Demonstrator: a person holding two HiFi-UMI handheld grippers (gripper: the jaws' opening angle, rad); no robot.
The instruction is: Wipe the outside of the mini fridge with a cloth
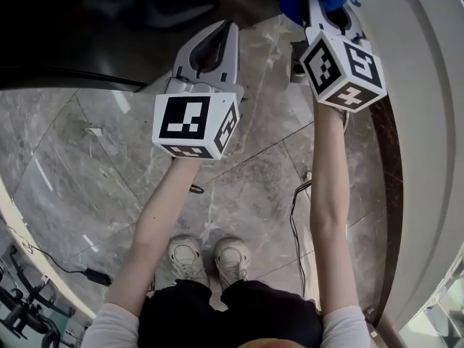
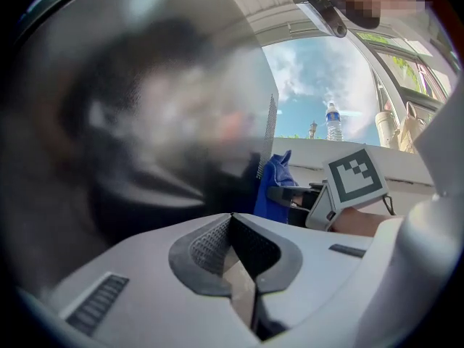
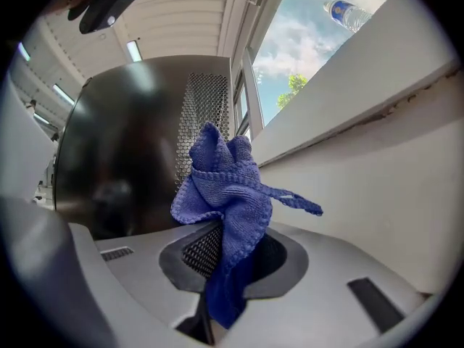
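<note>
Just before the mini fridge (image 3: 123,143), the right gripper (image 3: 217,256) is pinching the blue cloth (image 3: 225,194); the left gripper (image 2: 233,246) is pressing its jaws together

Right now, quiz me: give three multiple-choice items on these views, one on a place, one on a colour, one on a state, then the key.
1. Where does the water bottle stand? A. on the window ledge B. on a chair C. in a sink
2. What colour is the cloth? A. yellow B. blue C. white
3. How are the left tongs? A. wide apart B. shut on the cloth C. shut, empty
Key: 1 A, it stands on the white ledge by the glass; 2 B, blue in the right tongs; 3 C, pads meet with nothing between.
</note>
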